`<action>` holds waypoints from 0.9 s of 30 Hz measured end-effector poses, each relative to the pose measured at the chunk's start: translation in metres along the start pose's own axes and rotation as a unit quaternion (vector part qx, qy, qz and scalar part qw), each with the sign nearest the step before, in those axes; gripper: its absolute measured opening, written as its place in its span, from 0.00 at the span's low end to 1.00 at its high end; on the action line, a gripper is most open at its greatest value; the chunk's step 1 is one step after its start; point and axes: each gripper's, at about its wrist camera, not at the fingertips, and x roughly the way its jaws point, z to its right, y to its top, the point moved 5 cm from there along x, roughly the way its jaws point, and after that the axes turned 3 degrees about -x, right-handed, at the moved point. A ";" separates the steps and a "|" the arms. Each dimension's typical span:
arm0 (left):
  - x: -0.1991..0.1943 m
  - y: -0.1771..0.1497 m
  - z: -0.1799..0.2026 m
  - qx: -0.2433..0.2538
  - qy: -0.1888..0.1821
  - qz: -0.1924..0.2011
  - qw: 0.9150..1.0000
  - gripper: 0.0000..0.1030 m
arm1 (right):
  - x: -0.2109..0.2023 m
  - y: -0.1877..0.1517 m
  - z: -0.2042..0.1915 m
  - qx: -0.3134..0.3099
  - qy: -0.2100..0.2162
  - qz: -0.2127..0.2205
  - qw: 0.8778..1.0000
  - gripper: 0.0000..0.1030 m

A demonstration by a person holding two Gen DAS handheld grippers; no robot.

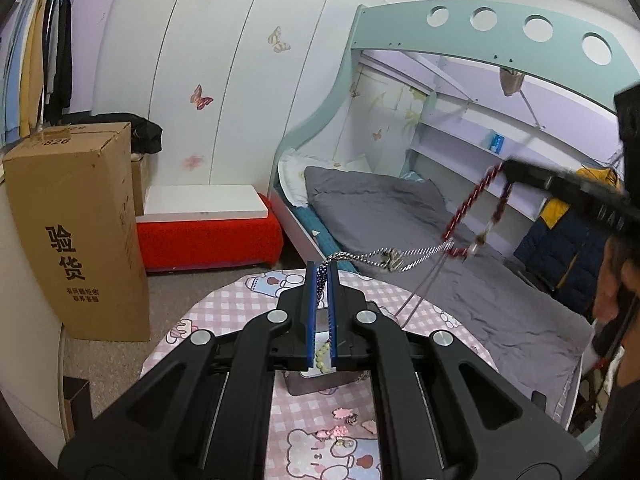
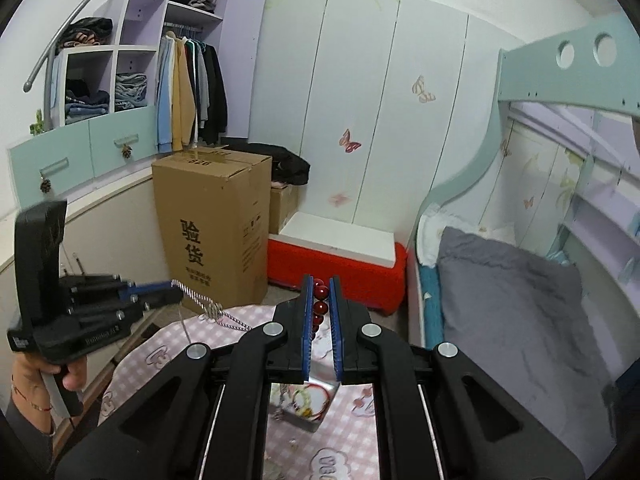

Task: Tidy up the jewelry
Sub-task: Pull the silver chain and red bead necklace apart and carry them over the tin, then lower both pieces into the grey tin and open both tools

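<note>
My left gripper (image 1: 323,270) is shut on a silver twisted chain (image 1: 372,257) that stretches right with a knot in it. It tangles with a red bead bracelet (image 1: 468,204) hanging from my right gripper (image 1: 505,168). In the right wrist view my right gripper (image 2: 321,282) is shut on the red beads (image 2: 320,293); my left gripper (image 2: 170,286) shows at the left with the silver chain (image 2: 208,306). Both are held above a pink checked table (image 1: 224,312). An open metal box (image 2: 304,404) with more jewelry sits below.
Small loose trinkets (image 1: 344,426) lie on the tablecloth. A tall cardboard box (image 1: 80,224) stands at the left, a red bench (image 1: 208,240) behind the table, and a bunk bed with grey bedding (image 1: 420,232) at the right. A person's head (image 1: 616,280) is at the far right.
</note>
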 end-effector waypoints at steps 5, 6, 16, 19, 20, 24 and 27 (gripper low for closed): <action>0.019 0.003 -0.003 -0.008 -0.002 -0.009 1.000 0.05 | 0.003 0.025 0.010 -0.002 -0.010 0.007 1.000 0.06; 0.022 0.004 -0.003 -0.009 -0.001 -0.010 1.000 0.05 | 0.004 0.027 0.011 -0.002 -0.009 0.008 1.000 0.06; 0.068 -0.009 0.008 -0.007 -0.017 -0.045 0.999 0.05 | 0.034 0.019 0.015 -0.001 0.007 -0.012 1.000 0.06; 0.087 -0.023 0.015 0.002 -0.021 -0.068 0.997 0.05 | 0.051 -0.003 0.014 0.004 0.019 -0.032 0.999 0.06; 0.092 -0.027 0.017 0.004 -0.021 -0.074 0.997 0.05 | 0.055 -0.010 0.014 0.006 0.021 -0.037 0.999 0.06; 0.113 -0.044 0.013 0.005 -0.011 -0.103 0.995 0.05 | 0.077 -0.044 0.010 0.015 0.036 -0.066 0.997 0.06; 0.125 -0.055 0.005 0.002 -0.001 -0.122 0.992 0.05 | 0.092 -0.068 0.006 0.026 0.051 -0.088 0.994 0.06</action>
